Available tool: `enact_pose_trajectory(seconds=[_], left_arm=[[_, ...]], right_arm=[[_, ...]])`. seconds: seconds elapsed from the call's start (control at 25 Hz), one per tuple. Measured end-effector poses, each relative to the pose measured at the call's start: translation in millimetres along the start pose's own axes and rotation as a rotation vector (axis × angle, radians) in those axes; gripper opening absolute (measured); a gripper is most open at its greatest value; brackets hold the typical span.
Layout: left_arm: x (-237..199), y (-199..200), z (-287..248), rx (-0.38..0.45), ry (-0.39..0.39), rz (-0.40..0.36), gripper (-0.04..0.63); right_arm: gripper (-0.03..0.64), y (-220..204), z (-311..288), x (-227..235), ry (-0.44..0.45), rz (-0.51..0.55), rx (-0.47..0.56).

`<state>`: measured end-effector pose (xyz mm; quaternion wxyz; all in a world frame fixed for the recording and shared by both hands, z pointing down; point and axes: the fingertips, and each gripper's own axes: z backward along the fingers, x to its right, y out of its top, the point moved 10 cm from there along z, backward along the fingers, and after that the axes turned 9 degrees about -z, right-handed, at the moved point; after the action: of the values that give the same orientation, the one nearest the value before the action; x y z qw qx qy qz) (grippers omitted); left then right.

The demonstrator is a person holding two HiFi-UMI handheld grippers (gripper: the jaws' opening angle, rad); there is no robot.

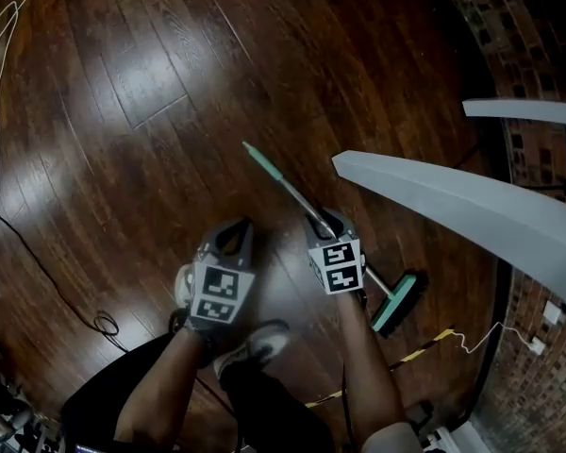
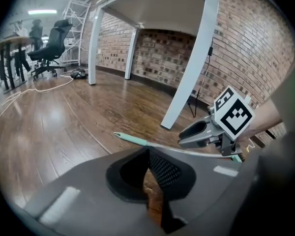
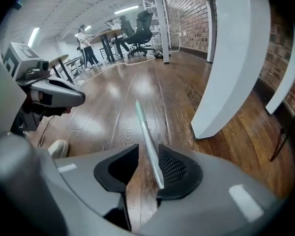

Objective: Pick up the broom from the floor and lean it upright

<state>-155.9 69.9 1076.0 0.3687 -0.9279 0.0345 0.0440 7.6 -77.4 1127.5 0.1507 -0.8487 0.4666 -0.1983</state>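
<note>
One broom (image 1: pixel 288 187), two grippers (image 1: pixel 234 236) (image 1: pixel 323 225), two shoes (image 1: pixel 255 344).

Dim, fisheye-warped views; floor (image 1: pixel 123 74) glare, corners seemingly black.

Nothing to read here: no words, numbers or brand names in any view. The only markings are black-and-white square code patterns. One set is on the left marker cube (image 1: pixel 222 295) of the left gripper (image 1: pixel 238 226), lower middle of the head view. The other is on the right marker cube (image 1: pixel 338 266) of the right gripper (image 1: pixel 321 225), just beside it. They are blocks only, no letters.
</note>
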Motion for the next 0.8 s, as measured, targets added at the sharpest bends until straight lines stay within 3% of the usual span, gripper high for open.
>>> enact_pose_trajectory(seconds=[0.16,0.4,0.52,0.8], left_arm=[[-2.3,-20.6,-14.2,-0.044,0.015,-0.037,0.001],[-10.0,-31.5,-16.9,-0.066,0.019,-0.026,0.000],[-12.3,-30.1,-18.0,-0.060,0.020,-0.019,0.000],[-15.7,-38.5,-11.8,-0.072,0.018,0.006,0.000]], right_arm=[[0.146,1.7,-29.4,13.3,-0.012,0.084,-0.097],[0.136,5.7,-52.8,5.4,0.033,0.336,-0.262],[0.116,2.9,-63.7,0.6,0.038,0.382,-0.327],[0.101,1.6,-74.3,-3.5,0.005,0.405,-0.368]])
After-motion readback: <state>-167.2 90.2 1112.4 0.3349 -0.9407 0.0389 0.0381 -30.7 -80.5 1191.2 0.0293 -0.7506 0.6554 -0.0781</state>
